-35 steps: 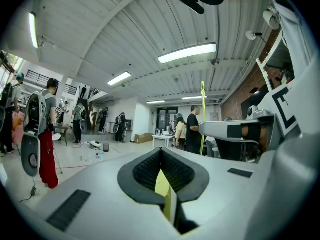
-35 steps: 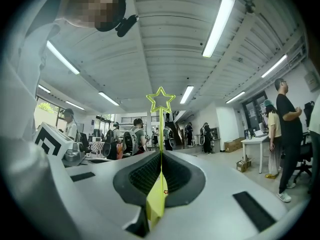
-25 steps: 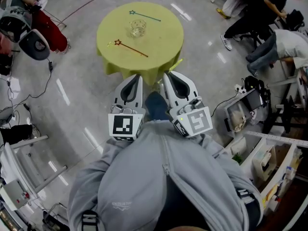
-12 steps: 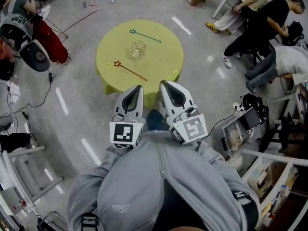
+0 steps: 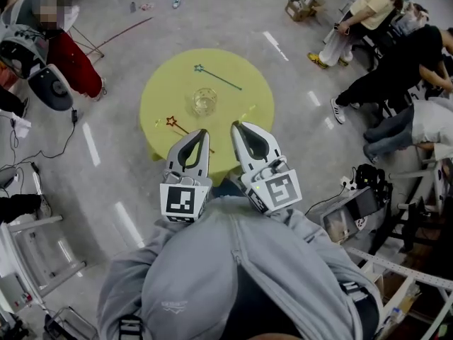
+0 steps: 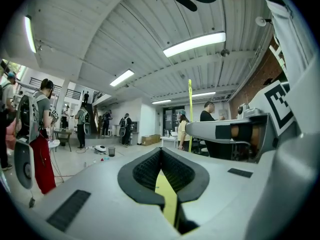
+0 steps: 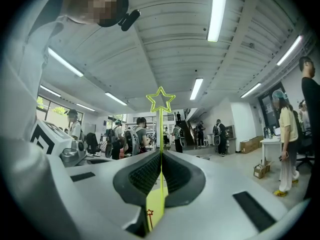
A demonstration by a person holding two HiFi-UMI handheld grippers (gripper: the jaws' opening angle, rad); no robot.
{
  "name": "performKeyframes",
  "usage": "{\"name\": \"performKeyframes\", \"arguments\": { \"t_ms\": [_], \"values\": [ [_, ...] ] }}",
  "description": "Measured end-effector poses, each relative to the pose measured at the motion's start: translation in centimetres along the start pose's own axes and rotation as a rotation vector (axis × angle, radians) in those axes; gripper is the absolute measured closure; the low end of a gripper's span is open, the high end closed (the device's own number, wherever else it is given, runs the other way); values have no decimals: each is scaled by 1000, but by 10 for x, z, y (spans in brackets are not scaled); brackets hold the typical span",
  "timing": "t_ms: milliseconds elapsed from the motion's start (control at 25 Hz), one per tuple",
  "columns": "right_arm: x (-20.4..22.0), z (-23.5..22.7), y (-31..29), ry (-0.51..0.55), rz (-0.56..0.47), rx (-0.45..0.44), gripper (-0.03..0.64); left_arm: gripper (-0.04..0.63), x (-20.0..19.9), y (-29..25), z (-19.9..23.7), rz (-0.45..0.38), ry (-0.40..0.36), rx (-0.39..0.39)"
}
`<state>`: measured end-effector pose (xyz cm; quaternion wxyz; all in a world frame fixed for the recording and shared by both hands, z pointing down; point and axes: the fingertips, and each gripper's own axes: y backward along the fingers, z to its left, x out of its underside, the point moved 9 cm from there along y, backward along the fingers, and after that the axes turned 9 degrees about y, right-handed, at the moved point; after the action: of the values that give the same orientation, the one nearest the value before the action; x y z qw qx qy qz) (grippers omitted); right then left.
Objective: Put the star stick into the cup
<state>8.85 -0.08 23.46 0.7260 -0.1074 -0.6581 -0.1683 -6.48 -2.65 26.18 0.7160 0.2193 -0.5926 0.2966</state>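
Note:
A clear glass cup (image 5: 203,101) stands in the middle of a round yellow table (image 5: 248,91). A teal star stick (image 5: 218,78) lies beyond the cup. A red star stick (image 5: 172,122) lies at the table's near left, partly hidden by my left gripper (image 5: 201,132). Both grippers hover side by side at the table's near edge. My right gripper (image 7: 161,154) is shut on a yellow star stick (image 7: 160,100) that points up past its jaws. That stick also shows in the left gripper view (image 6: 189,114). My left gripper (image 6: 161,151) is shut and holds nothing.
Several people sit or crouch at the right (image 5: 396,62). At the left stands a person in red trousers (image 5: 71,55) beside round black gear (image 5: 49,83). Cables (image 5: 42,151) trail on the floor, and equipment (image 5: 350,207) and racks stand at the lower right.
The table has come closer in the head view, and both grippers now overlap its near edge. The right gripper still holds the yellow stick.

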Motion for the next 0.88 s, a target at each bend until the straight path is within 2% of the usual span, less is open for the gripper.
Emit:
{"name": "performKeyframes", "arguments": {
  "t_ms": [560,880],
  "values": [
    [34,-121,-115,-22,8,-151,581,578,-8,-144,40,-3,-5,-125],
    [55,-135,-138,-49,43,-208,581,578,-1,-163,54,11,4,-186]
  ]
}}
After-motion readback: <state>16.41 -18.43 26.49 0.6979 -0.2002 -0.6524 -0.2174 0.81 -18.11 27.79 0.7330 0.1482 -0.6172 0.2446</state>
